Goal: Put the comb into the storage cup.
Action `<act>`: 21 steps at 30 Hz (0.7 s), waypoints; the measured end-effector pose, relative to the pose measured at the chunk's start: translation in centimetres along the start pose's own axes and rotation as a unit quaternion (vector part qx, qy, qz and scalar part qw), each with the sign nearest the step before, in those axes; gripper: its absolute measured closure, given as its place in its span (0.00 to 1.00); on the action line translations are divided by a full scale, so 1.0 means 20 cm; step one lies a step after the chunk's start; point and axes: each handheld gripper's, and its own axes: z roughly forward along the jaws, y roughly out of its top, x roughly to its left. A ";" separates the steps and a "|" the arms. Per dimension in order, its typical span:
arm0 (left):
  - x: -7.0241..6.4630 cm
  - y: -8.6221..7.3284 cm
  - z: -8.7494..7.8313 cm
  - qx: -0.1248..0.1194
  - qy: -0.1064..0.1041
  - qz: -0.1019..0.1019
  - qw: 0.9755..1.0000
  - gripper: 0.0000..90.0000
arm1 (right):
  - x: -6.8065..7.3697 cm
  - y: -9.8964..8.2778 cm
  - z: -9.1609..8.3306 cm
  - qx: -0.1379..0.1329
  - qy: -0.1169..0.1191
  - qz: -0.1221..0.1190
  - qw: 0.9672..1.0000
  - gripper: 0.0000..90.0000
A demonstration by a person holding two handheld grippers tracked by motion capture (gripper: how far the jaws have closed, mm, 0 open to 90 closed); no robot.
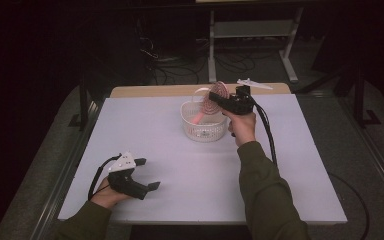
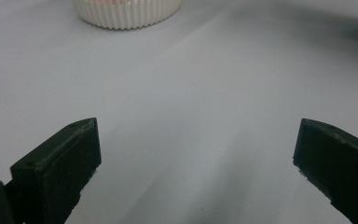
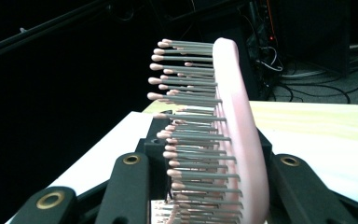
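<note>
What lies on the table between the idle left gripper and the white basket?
Nothing: in the left gripper view, bare white table runs from the open left gripper up to the white basket.

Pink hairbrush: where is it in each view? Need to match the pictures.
High view: pink hairbrush top centre, clamped in the right gripper, handle pointing down into the white basket.
Left gripper view: brush itself can't be made out.
Right gripper view: hairbrush centre, between the jaws, bristles facing left.
Shared landmark: the white basket, also at the left gripper view's top edge.
</note>
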 end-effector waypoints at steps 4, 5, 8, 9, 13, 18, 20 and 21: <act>0.00 0.00 0.00 0.000 0.000 -0.001 1.000 0.01 | 0.00 -0.01 0.01 0.002 -0.001 0.001 1.000 0.69; 0.00 0.00 0.00 0.000 0.000 -0.001 1.000 0.01 | 0.00 -0.01 0.01 0.002 -0.002 -0.002 1.000 0.69; 0.00 0.00 0.00 -0.001 0.000 -0.002 1.000 0.01 | 0.00 -0.02 0.01 0.005 -0.003 -0.003 1.000 0.69; 0.00 0.00 0.00 0.000 -0.001 -0.001 1.000 0.01 | 0.00 -0.02 0.01 0.006 -0.004 -0.003 1.000 0.69; 0.00 0.00 0.00 -0.001 0.000 -0.002 1.000 0.01 | -0.01 -0.02 0.01 0.005 -0.004 -0.002 1.000 0.69; 0.00 0.00 0.00 0.000 0.000 -0.002 1.000 0.01 | -0.02 -0.03 0.00 0.007 -0.003 0.002 1.000 0.69; 0.00 0.00 0.00 0.000 0.000 -0.002 1.000 0.01 | -0.03 -0.03 0.00 0.010 -0.005 0.003 1.000 0.69; 0.00 0.00 0.00 0.000 -0.001 -0.002 1.000 0.01 | -0.04 -0.03 0.00 0.011 -0.007 0.002 1.000 0.68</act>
